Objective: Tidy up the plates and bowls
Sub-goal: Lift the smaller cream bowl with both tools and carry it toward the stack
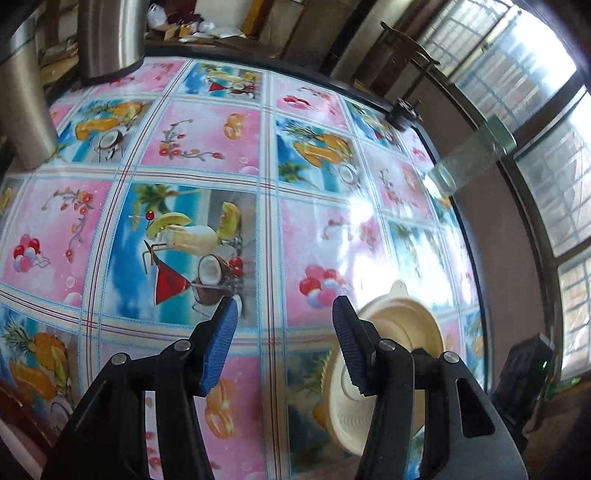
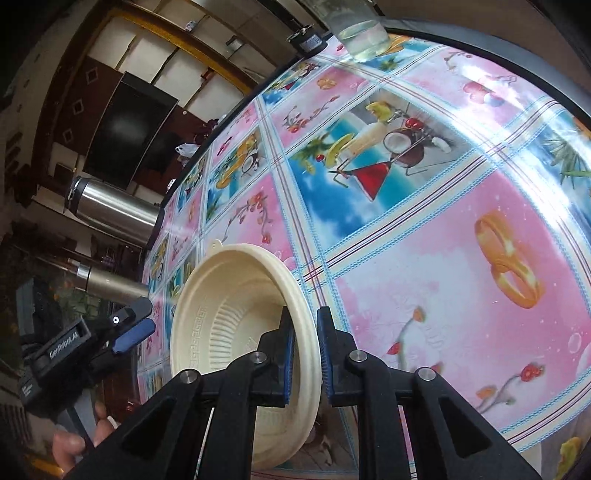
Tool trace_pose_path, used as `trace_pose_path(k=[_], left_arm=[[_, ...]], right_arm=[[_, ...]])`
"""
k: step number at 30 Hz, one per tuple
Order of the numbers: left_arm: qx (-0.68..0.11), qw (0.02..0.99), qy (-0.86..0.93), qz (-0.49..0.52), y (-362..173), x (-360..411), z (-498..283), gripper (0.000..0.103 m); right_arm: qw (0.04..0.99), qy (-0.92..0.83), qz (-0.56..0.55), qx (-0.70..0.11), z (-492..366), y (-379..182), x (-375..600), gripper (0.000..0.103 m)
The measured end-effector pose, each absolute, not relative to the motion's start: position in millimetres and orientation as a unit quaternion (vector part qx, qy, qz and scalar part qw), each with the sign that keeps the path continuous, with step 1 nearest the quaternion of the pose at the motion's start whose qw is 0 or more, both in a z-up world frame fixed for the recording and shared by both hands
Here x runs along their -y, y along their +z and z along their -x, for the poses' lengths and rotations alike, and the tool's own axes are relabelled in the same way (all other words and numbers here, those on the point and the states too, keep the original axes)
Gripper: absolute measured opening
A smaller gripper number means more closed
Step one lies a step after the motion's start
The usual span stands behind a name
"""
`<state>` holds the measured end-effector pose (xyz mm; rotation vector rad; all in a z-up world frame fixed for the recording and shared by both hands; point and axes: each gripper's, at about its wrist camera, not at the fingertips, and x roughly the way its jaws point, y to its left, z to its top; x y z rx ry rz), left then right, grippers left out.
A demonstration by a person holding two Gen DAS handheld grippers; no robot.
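**Right gripper pinches the bowl's rim; left gripper waits with fingers apart**

The right gripper (image 2: 304,354) has its blue-padded fingers narrowed onto the rim of a cream, ribbed, disposable plastic bowl (image 2: 236,317), one finger inside the wall and one outside. The bowl hangs tilted on edge, its opening turned to the left of the fingers, and appears lifted off the glossy fruit-and-flower patterned table (image 2: 443,258). In the left wrist view the same bowl shows just right of the fingers.

The left gripper (image 1: 282,328) holds nothing; its fingers stand wide over bare table.

The likely risk lies in the grip itself: only a thin strip of rim sits between the pads, so the light bowl could pivot or slip out if the wrist turns quickly. The thin wall may also buckle under a hard squeeze. A clear drinking glass (image 2: 360,35) stands beyond the fingers near the far table edge, and two steel flasks (image 2: 118,210) stand to the left; a wide swing could knock them.
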<state>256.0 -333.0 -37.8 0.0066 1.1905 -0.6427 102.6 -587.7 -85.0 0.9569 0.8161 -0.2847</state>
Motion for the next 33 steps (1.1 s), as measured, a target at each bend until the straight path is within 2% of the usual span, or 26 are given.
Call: trace_pose_path(k=[4,9,13,18,33], left_arm=[[-0.536,0.787,-0.303,-0.047,-32.0,342.3,-230.4,0.052],[-0.542,0.778,-0.313,-0.042,-41.7,338.5,-215.1,0.053],[-0.568,0.756,-0.326,0.003,-54.7,332.8,-221.0,0.053],[-0.582,0.736,-0.345,-0.015,-63.6,341.6,-209.1,0.053],[-0.592,0.722,-0.358,0.004,-72.5,337.3,-205.7,0.052]], right_arm=[[0.798,-0.126,-0.454,-0.375,-102.0,-82.8,588.3,0.016],[0.794,-0.122,-0.466,-0.370,-98.5,-82.6,589.7,0.018],[0.794,-0.120,-0.467,-0.371,-97.2,-81.9,588.3,0.021],[0.793,-0.117,-0.470,-0.371,-93.7,-79.6,589.0,0.027],[0.796,-0.120,-0.451,-0.385,-85.7,-73.5,587.0,0.027]])
